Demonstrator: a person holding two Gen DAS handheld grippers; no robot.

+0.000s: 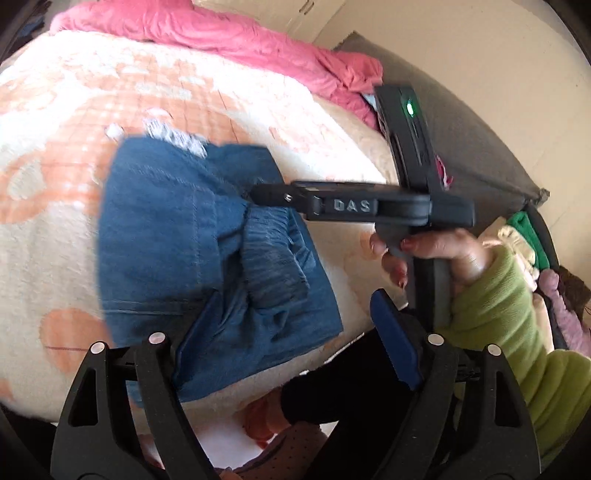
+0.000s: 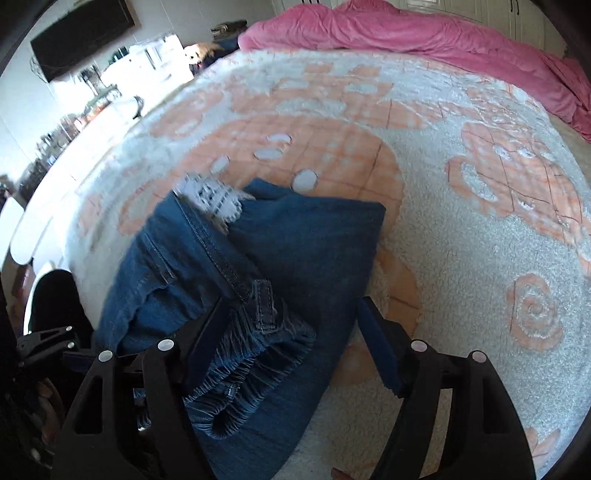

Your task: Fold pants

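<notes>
Blue denim pants [image 1: 192,236] lie folded in a compact bundle on the cream and peach bedspread [image 1: 55,221]. The elastic waistband [image 1: 273,251] lies on top, and a frayed white hem [image 1: 177,136] sticks out at the far edge. My left gripper [image 1: 291,339] is open and empty, just above the near edge of the bundle. My right gripper [image 2: 291,347] is open over the waistband [image 2: 255,373] of the pants [image 2: 306,251]. In the left wrist view the right gripper [image 1: 273,195] reaches in from the right, its tip over the waistband.
A pink blanket [image 2: 424,33] is bunched along the far side of the bed. A grey headboard or bed edge [image 1: 480,147] runs on the right. Piled clothes [image 1: 524,236] lie beyond the hand. A cluttered counter [image 2: 92,103] stands to the left.
</notes>
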